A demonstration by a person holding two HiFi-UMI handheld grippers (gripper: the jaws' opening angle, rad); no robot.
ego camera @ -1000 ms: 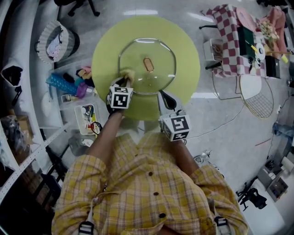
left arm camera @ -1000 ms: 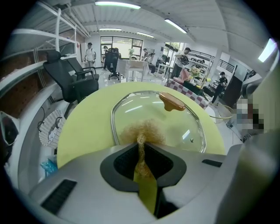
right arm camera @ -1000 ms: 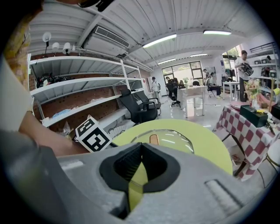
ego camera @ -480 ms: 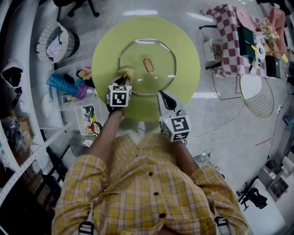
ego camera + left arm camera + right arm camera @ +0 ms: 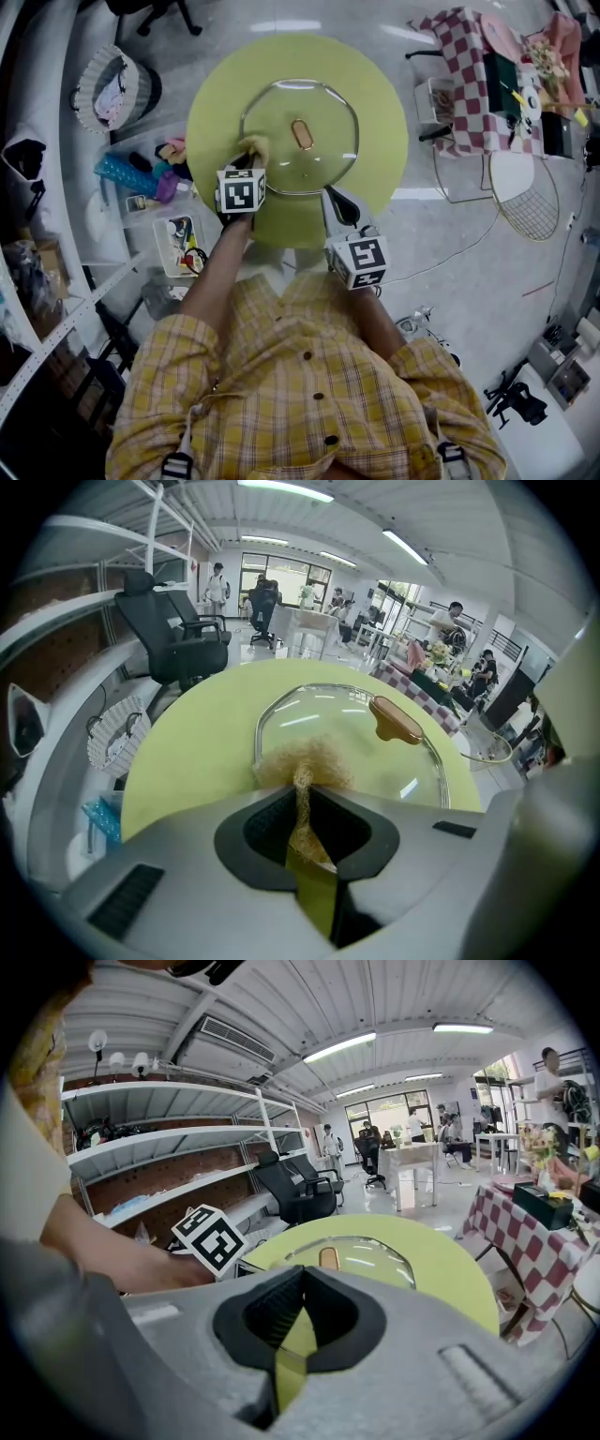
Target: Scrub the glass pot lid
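Lid (image 5: 323, 108): glass, metal-rimmed, laid flat near the middle of the round yellow-green table (image 5: 380, 89). Brown handle (image 5: 302, 133) at its centre, facing up.

Left gripper (image 5: 247, 163): held over the lid's left rim, on the side nearer the person. In the left gripper view the jaws are seen pressed together on a tan, fuzzy scrubber (image 5: 305, 761). A thin strand of it is pinched between the pads, and the loose tuft spreads out past the tips. The tuft is seen resting on the lid (image 5: 361, 728) just inside the rim, at the near-left edge. The handle (image 5: 396, 720) lies beyond and to the right of the tuft, well clear of it. In the head view the scrubber (image 5: 253, 146) is seen as a pale clump on the rim, directly ahead of the marker cube.

Right gripper (image 5: 337, 201): held at the table's near edge, just beside the lid's near-right rim; contact cannot be judged from the head view. In the right gripper view the jaws (image 5: 302, 1283) are seen closed with nothing between them. The lid (image 5: 366, 1252) lies ahead of them, apart.
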